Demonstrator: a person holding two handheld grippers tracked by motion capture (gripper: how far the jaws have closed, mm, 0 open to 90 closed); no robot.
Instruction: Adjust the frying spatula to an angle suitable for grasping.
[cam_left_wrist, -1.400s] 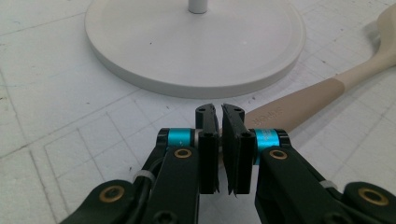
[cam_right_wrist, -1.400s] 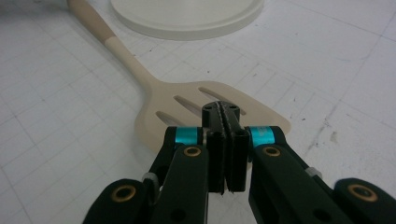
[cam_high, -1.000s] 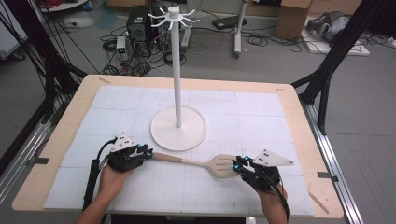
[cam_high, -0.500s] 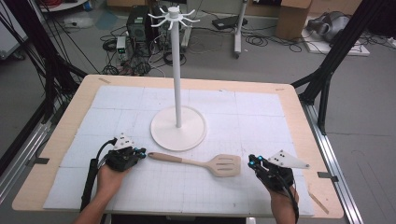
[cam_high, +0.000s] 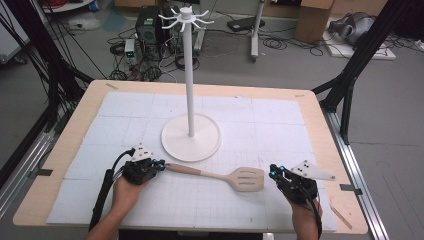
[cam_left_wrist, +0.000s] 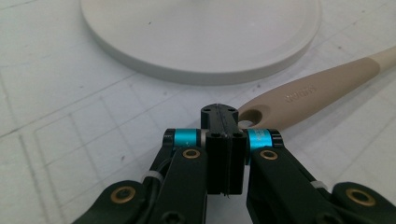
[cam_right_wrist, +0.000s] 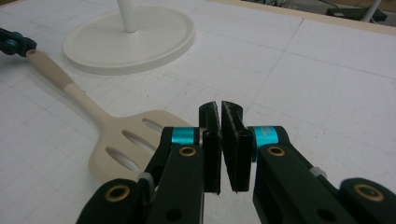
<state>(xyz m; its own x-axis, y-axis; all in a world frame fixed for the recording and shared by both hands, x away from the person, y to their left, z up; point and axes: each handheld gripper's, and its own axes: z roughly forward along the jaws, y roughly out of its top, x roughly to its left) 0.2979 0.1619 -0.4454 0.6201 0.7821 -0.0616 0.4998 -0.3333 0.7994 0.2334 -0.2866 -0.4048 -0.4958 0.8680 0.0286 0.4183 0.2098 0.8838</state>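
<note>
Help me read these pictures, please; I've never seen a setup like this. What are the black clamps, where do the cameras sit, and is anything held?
No robot is at work here: a person holds a black two-jaw gripper in each hand. The high view comes from a fixed camera above the person's side of the table. The left gripper and the right gripper each carry a camera looking along their own jaws, which gives the two close-up views.

On the white gridded mat stand a white stand, with a round base, a tall pole and hooks on top, and a beige slotted spatula lying flat. Both grippers are shut and hold nothing. The left one's tips sit right by the hole at the end of the spatula's handle; the right one is apart from the blade.
</note>
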